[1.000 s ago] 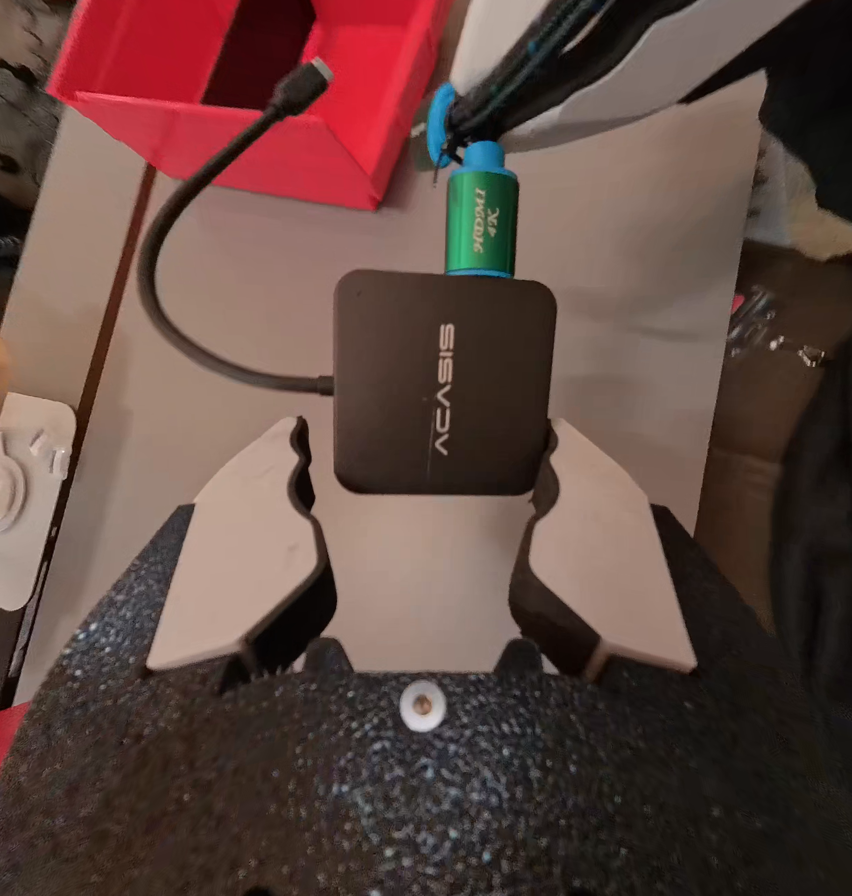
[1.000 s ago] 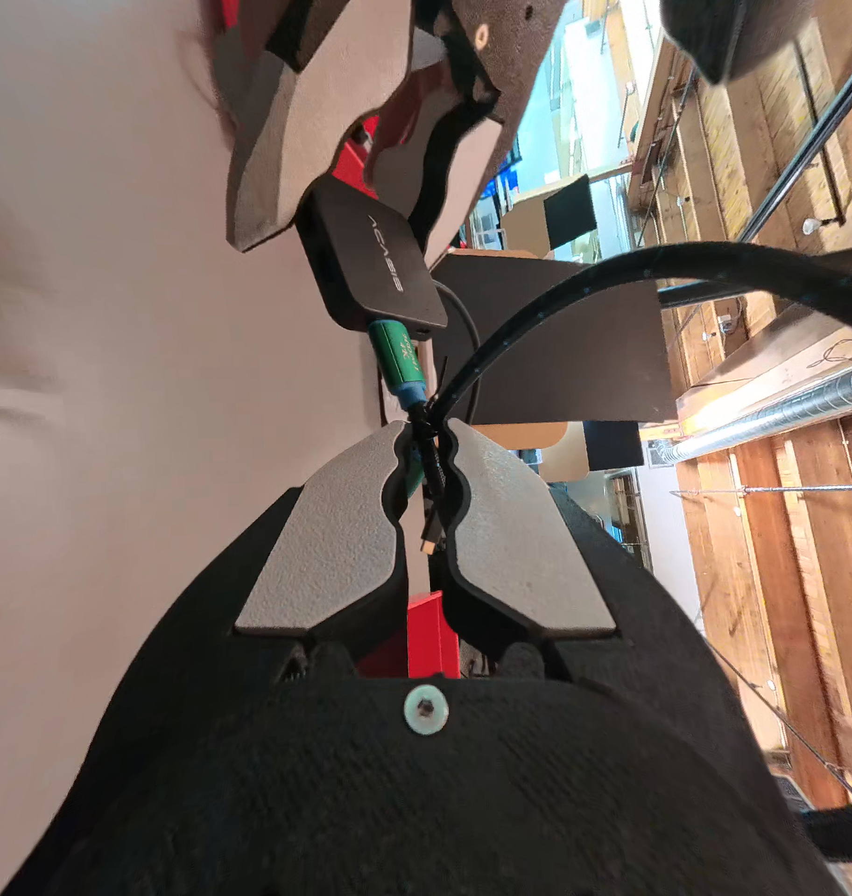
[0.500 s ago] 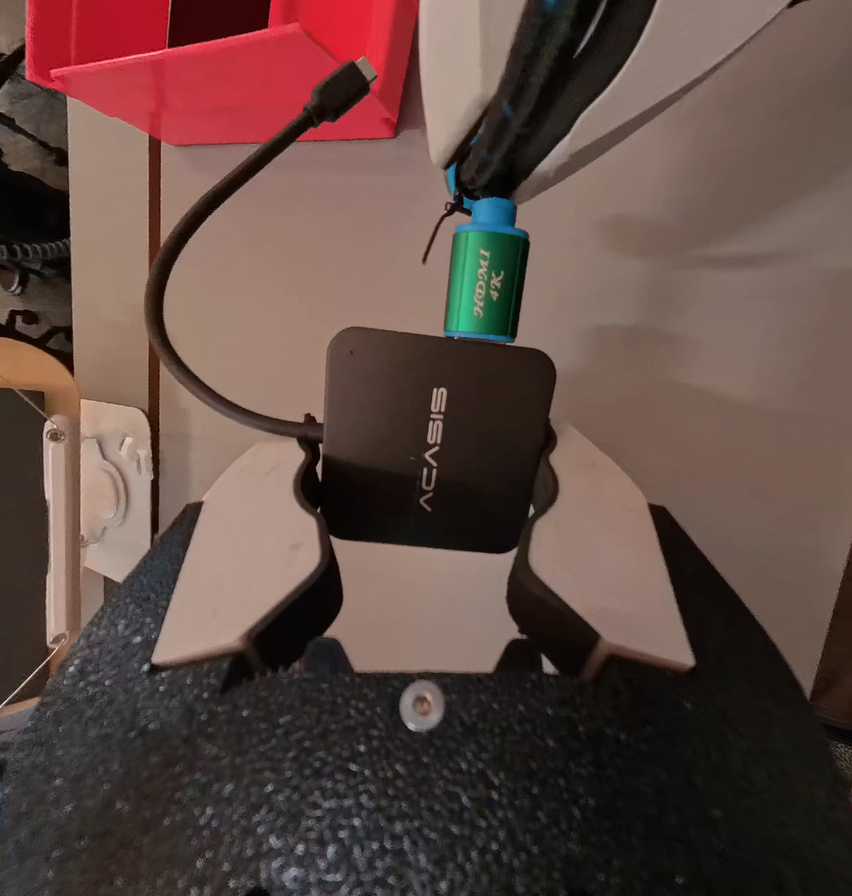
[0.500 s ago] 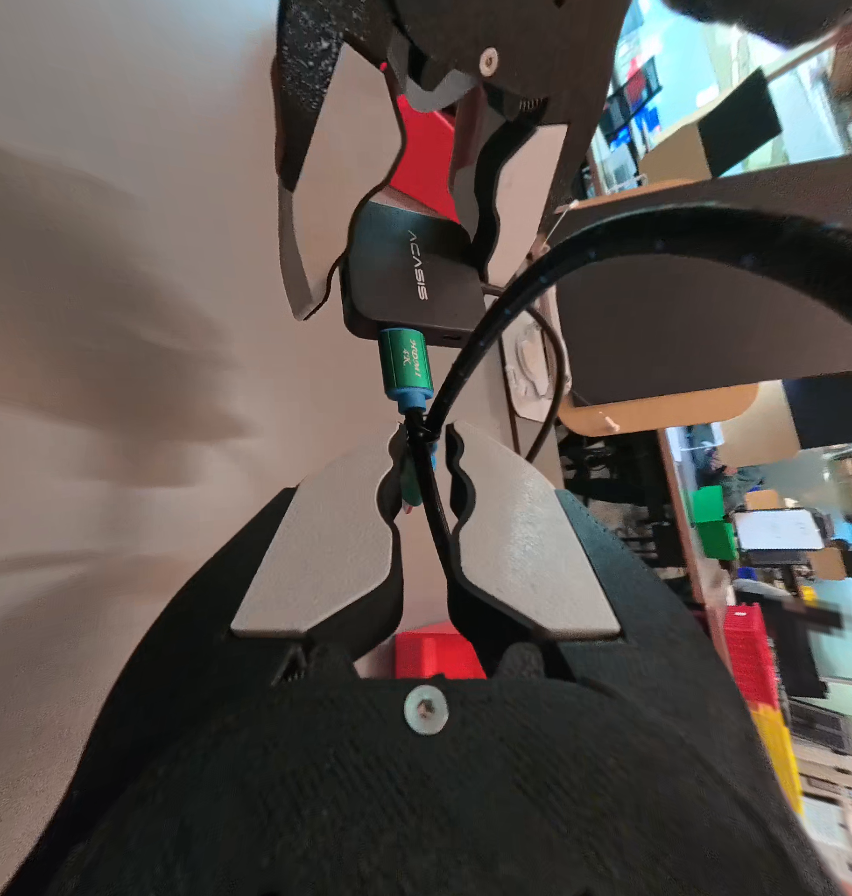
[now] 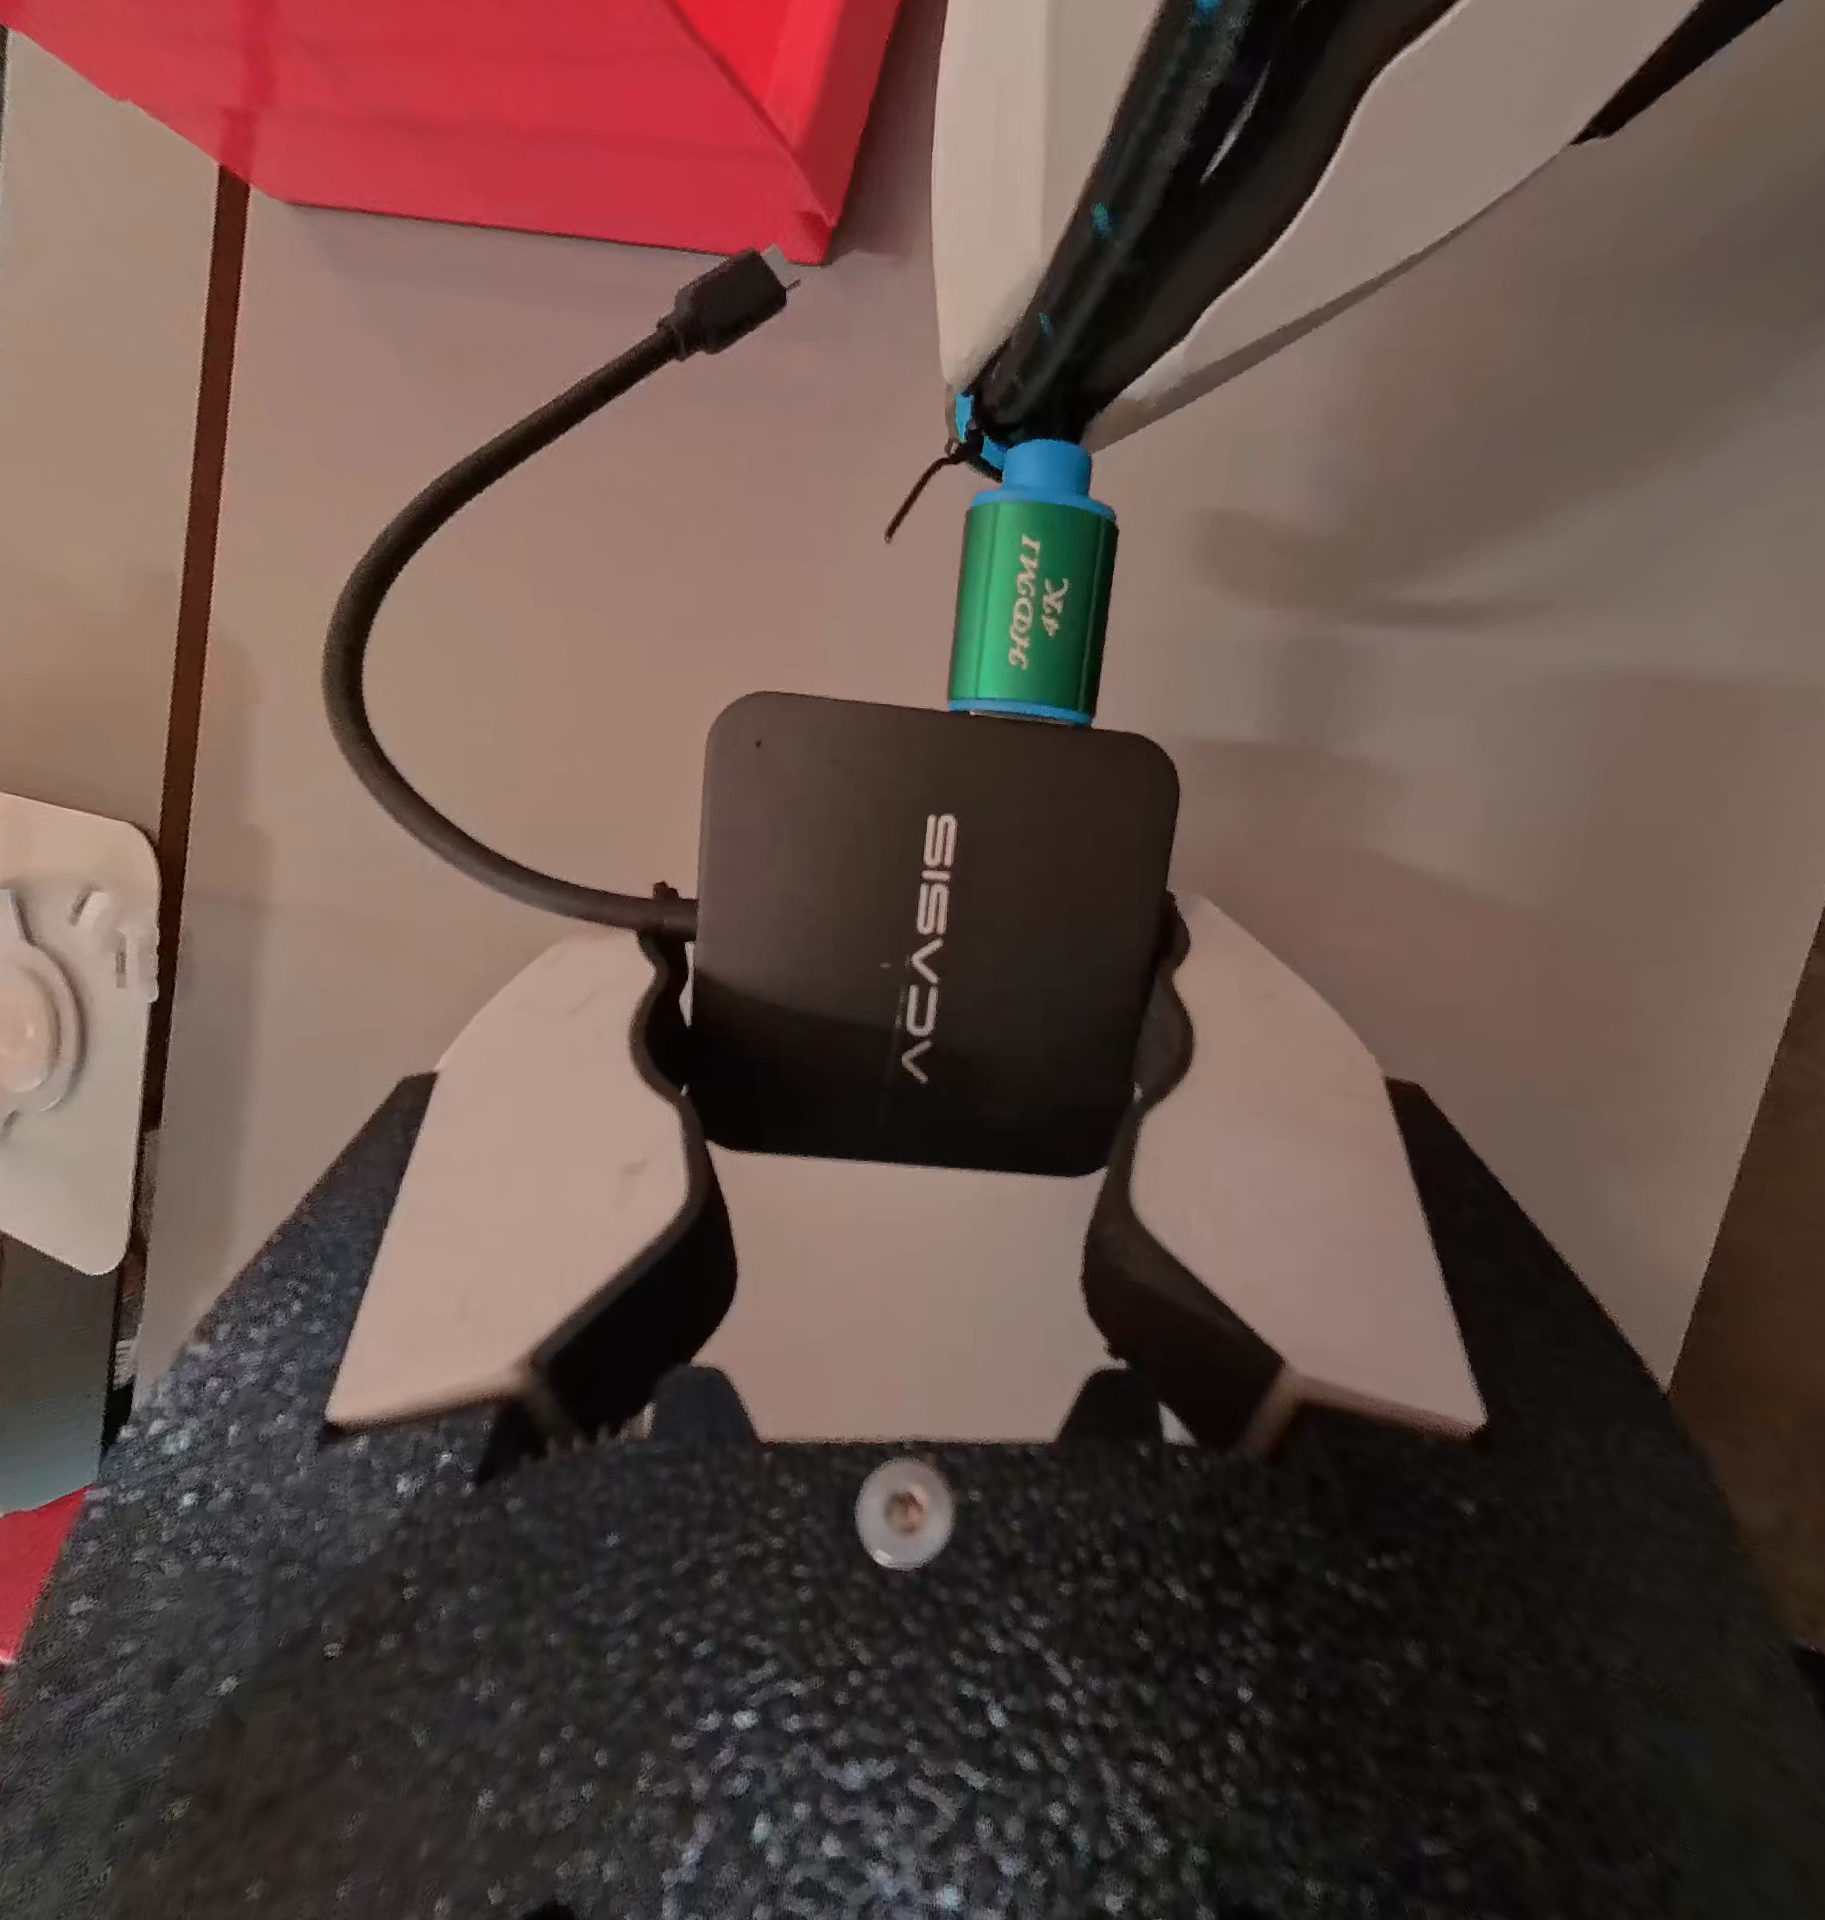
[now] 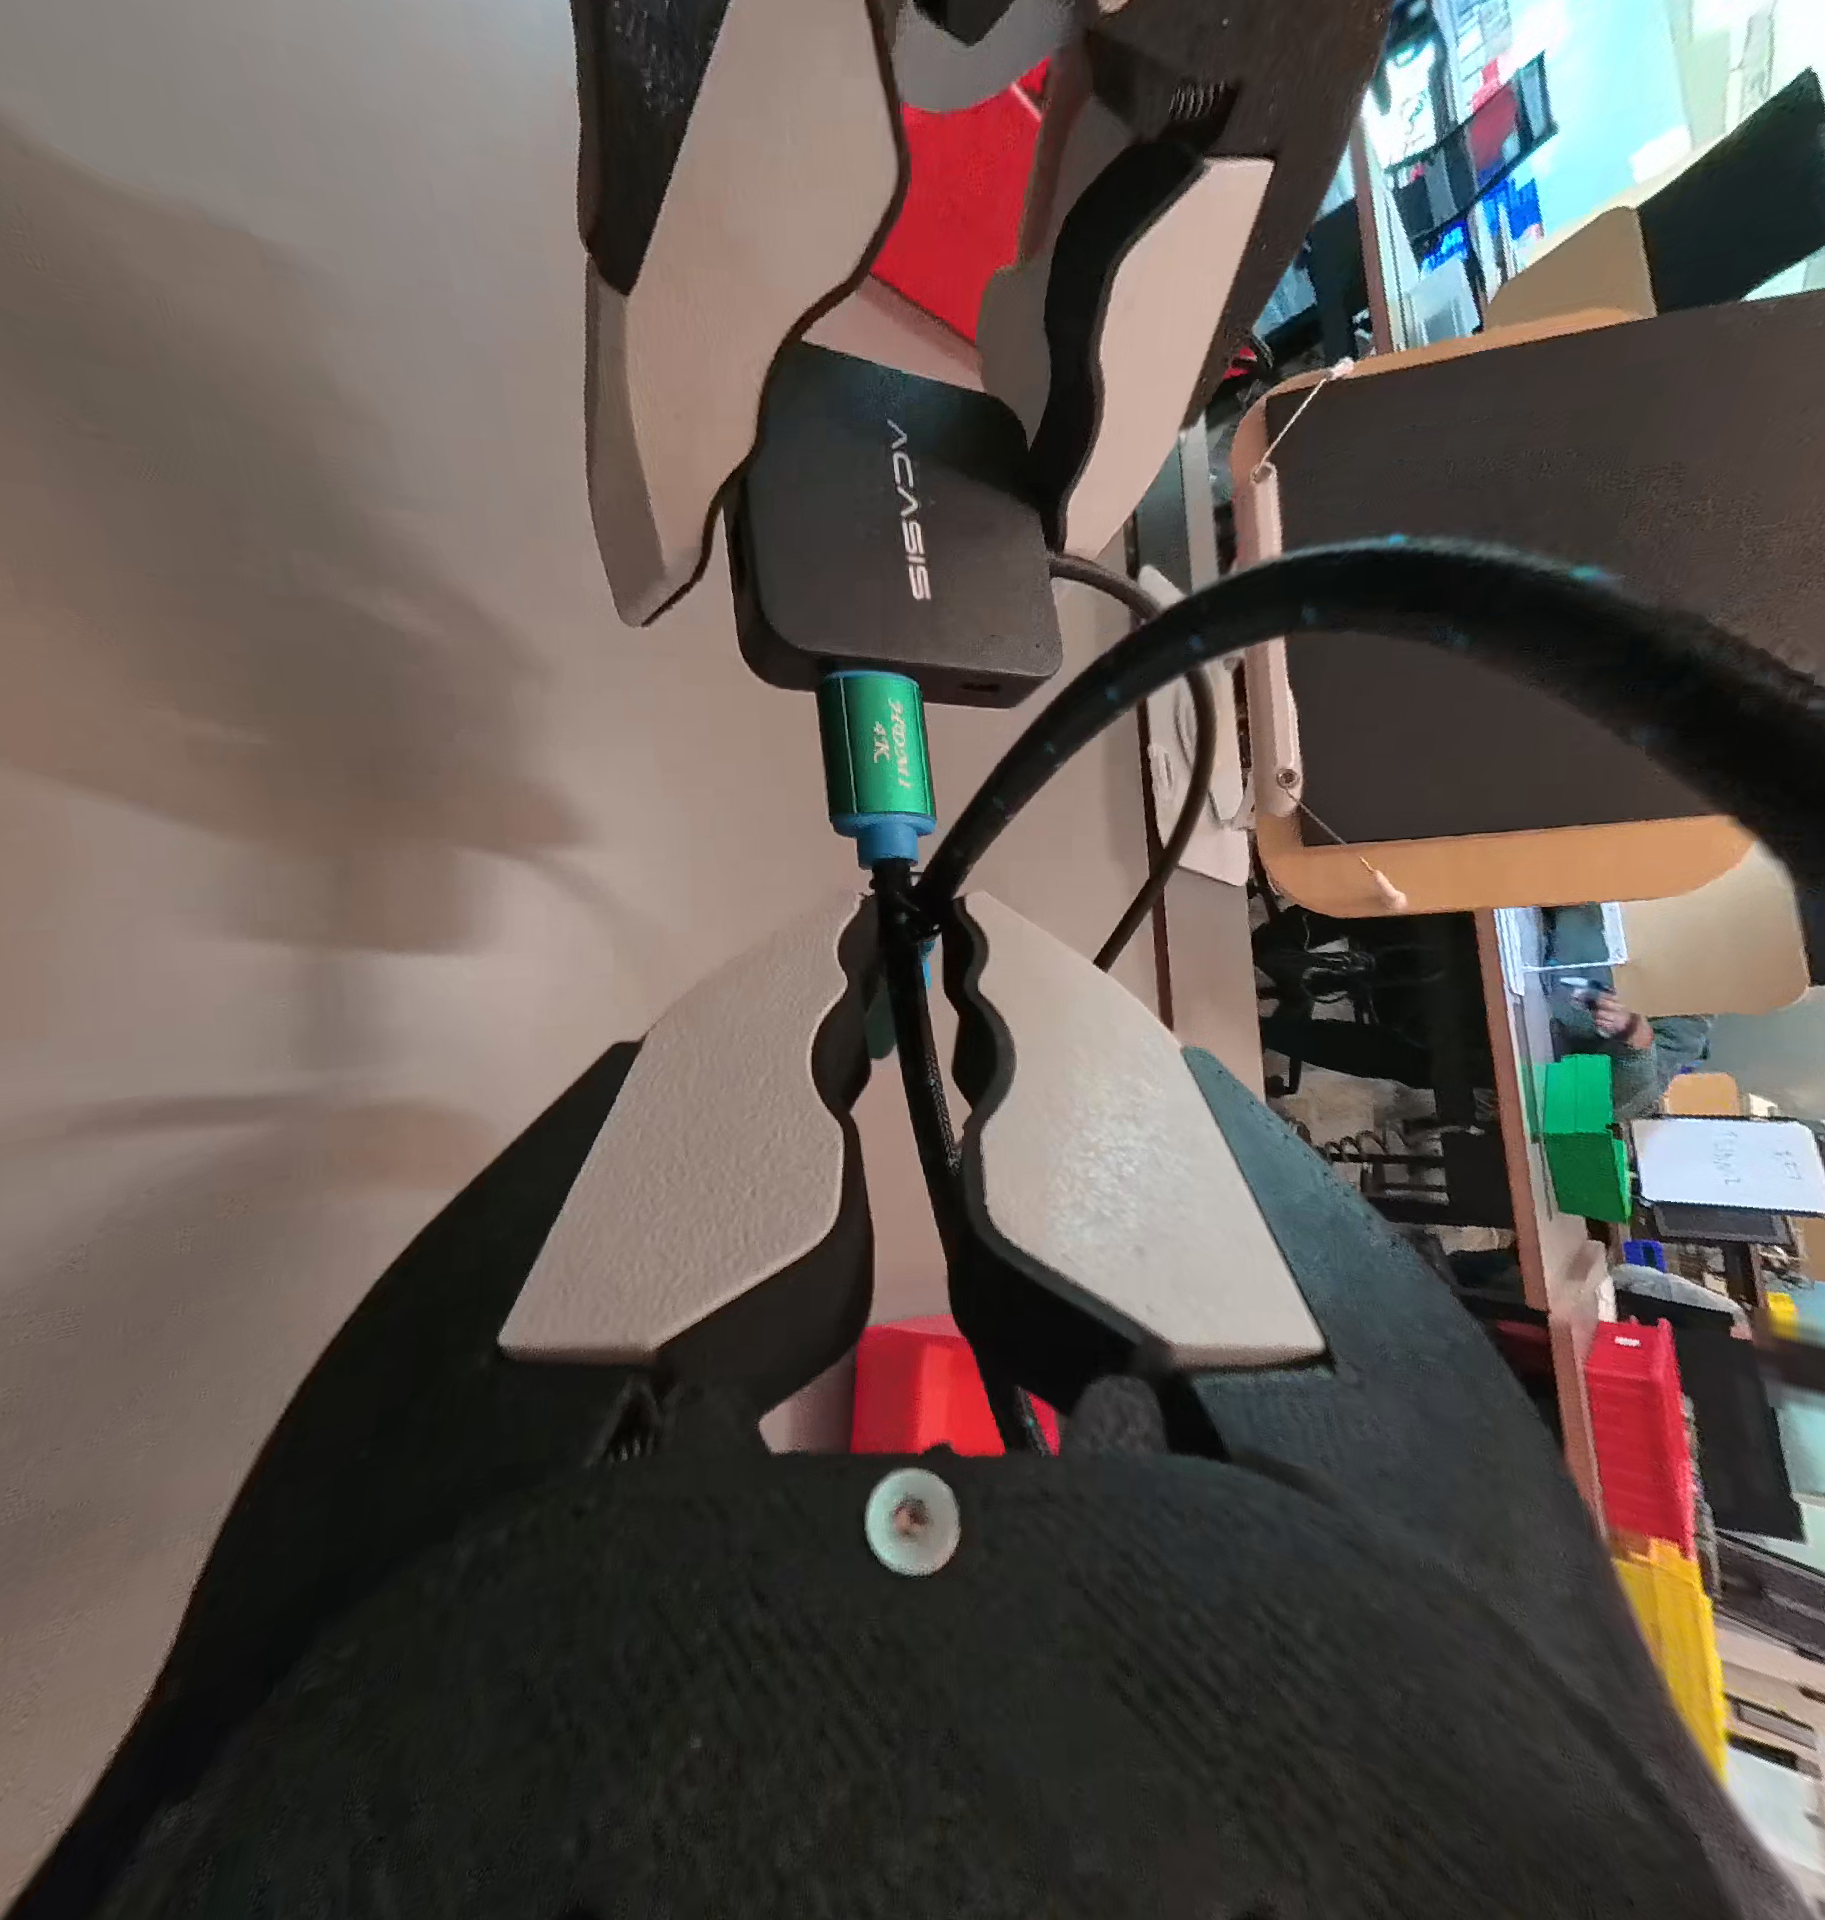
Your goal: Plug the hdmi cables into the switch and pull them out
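The switch (image 5: 934,925) is clamped by the left claw (image 5: 918,997) as an anchor — the braided cable (image 6: 913,1029) behind the seated green plug (image 5: 1033,613) is pinched by the right claw (image 6: 903,935).

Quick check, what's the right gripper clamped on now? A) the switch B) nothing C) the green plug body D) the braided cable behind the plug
D: the right gripper is shut on the braided cable just behind the green plug, which sits in the switch held by the left gripper.

One black switch (image 5: 929,925), one green plug (image 5: 1033,613) (seated), two cables, one red box (image 5: 492,104).
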The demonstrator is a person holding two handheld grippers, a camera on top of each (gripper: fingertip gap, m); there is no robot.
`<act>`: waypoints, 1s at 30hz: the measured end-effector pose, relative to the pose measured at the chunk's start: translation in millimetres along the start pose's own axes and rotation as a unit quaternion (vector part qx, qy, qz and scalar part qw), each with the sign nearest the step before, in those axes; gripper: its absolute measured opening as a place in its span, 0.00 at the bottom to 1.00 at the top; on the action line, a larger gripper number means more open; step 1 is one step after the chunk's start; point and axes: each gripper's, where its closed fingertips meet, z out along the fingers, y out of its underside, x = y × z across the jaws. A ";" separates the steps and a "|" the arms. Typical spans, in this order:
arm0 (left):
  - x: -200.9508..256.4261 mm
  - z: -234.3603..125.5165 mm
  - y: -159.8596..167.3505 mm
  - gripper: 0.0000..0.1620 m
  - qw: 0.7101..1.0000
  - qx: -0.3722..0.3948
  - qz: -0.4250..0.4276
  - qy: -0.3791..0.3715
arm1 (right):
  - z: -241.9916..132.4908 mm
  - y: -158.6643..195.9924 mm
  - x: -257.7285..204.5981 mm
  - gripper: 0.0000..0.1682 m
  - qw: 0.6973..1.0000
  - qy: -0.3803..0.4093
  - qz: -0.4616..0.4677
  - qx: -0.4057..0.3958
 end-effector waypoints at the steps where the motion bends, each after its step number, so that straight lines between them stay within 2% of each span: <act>1: 0.5 -0.4 0.7 0.52 1.000 0.001 -0.003 0.003 | 0.5 -0.5 0.0 0.08 1.000 0.001 -0.004 -0.003; 5: 3.0 -4.9 2.4 0.49 1.000 0.010 -0.012 0.020 | 5.3 2.3 -1.8 0.08 1.000 0.000 -0.019 -0.016; 7: 5.9 -9.5 0.8 0.48 0.999 0.022 -0.024 0.031 | 4.4 0.1 -1.4 0.08 1.000 -0.003 -0.014 0.005; 12: 0.0 -11.0 5.3 0.48 1.000 -0.006 0.022 -0.018 | 7.0 0.6 -1.2 0.08 0.999 0.000 -0.032 -0.024; 16: 2.4 -12.8 6.2 0.47 1.000 0.003 0.024 -0.013 | 6.1 -1.3 -3.7 0.07 1.000 -0.014 -0.017 -0.019; 17: -2.7 -14.3 16.2 0.47 0.999 -0.022 0.035 -0.029 | 5.2 10.9 -1.1 0.07 0.998 -0.008 -0.024 -0.060; 18: -18.5 -20.0 37.3 0.48 0.993 -0.071 0.052 -0.075 | -2.2 50.2 3.8 0.07 0.985 -0.001 -0.038 -0.169; 19: -25.9 -28.1 51.0 0.48 0.993 -0.078 0.039 -0.085 | -10.2 74.3 5.6 0.07 0.981 -0.001 -0.018 -0.193; 21: -13.2 -47.6 34.9 0.47 0.997 0.045 -0.065 0.002 | -24.2 64.8 19.8 0.07 0.996 0.027 0.052 -0.066; 22: -21.6 -58.2 33.3 0.47 0.994 0.066 -0.083 -0.017 | -35.9 72.4 32.9 0.07 0.993 0.057 0.074 -0.077; 24: -38.5 -73.8 40.2 0.48 0.991 0.062 -0.085 -0.083 | -56.1 96.3 47.1 0.07 0.981 0.090 0.115 -0.130; 26: -43.2 -87.3 28.7 0.48 0.981 0.120 -0.101 -0.110 | -73.2 130.1 63.1 0.07 0.956 0.153 0.180 -0.175; 28: -49.2 -95.2 22.6 0.48 0.969 0.163 -0.112 -0.145 | -78.5 170.9 48.0 0.07 0.928 0.122 0.260 -0.237; 29: -52.2 -96.2 22.9 0.48 0.965 0.172 -0.113 -0.164 | -81.5 191.4 47.4 0.07 0.910 0.139 0.284 -0.266; 30: -53.4 -95.8 24.0 0.48 0.962 0.177 -0.113 -0.177 | -77.9 204.0 40.8 0.07 0.897 0.123 0.325 -0.271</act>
